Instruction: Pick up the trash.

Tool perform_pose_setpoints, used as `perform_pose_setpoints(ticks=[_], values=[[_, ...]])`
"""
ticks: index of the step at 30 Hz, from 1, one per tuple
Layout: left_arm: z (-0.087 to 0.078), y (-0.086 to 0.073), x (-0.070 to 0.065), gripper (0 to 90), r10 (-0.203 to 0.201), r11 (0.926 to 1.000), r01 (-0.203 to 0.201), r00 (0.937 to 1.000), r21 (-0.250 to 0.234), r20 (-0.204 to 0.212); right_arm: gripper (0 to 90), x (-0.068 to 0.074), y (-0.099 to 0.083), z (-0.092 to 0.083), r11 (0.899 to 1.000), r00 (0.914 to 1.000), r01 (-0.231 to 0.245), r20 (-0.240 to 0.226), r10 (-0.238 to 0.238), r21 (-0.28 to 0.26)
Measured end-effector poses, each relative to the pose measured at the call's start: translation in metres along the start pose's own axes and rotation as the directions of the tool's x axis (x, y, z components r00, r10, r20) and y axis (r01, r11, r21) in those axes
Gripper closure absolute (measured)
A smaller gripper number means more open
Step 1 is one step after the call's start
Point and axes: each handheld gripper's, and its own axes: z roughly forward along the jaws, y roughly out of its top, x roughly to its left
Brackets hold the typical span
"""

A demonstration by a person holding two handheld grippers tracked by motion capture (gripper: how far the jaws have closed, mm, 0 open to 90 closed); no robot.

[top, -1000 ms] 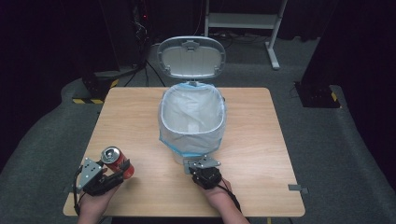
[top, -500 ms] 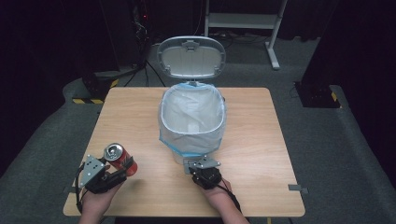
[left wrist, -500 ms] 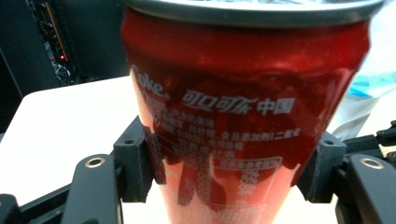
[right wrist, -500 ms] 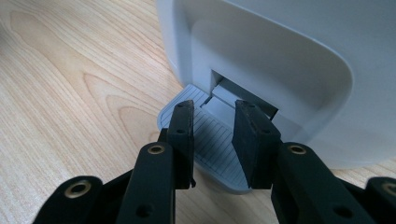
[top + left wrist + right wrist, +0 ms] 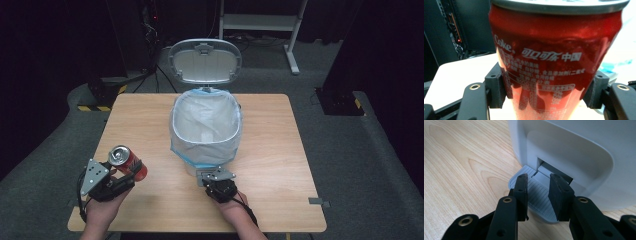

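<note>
We see the left gripper [image 5: 120,172] at the lower left of the high view, clamped on a red Coke can [image 5: 128,163] that tilts a bit, silver top toward the upper left; can looks lifted off the wooden table [image 5: 280,150], though the angle makes that hard to call. In the left gripper view the black pads [image 5: 495,88] press both sides of the can [image 5: 554,62]. The right gripper [image 5: 214,175] sits at lower centre of the high view, right at the base of the white pedal bin [image 5: 206,127], whose lid [image 5: 204,61] stands open above a bag-lined mouth. In the right gripper view we have its jaws drawn nearly together, nothing between them, resting on the ribbed grey pedal [image 5: 537,195] at the bin's foot.
</note>
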Motion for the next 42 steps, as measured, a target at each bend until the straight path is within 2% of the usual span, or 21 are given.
perform_pose_setpoints(ticks=[11, 26, 34, 42], values=[[0.004, 0.022, -0.002, 34.0, 0.016, 0.9987, -0.016, 0.9998, -0.048, 0.007, 66.6, 0.001, 0.000, 0.000, 1.000, 1.0000, 0.005, -0.001, -0.005, -0.003], [0.010, 0.033, -0.009, 34.0, 0.039, 0.9973, -0.038, 0.9991, -0.063, 0.015, 66.2, 0.000, -0.001, 0.000, 1.000, 0.9999, -0.014, -0.002, 0.014, -0.009], [0.010, 0.042, -0.009, 34.0, 0.047, 0.9956, -0.045, 0.9988, -0.082, 0.011, 66.1, -0.001, -0.001, 0.000, 0.999, 0.9991, -0.041, -0.014, 0.041, -0.008], [0.012, 0.050, -0.008, 34.0, 0.047, 0.9941, -0.046, 0.9989, -0.099, 0.007, 66.1, 0.001, -0.001, 0.000, 1.000, 0.9999, -0.016, 0.000, 0.016, -0.007]])
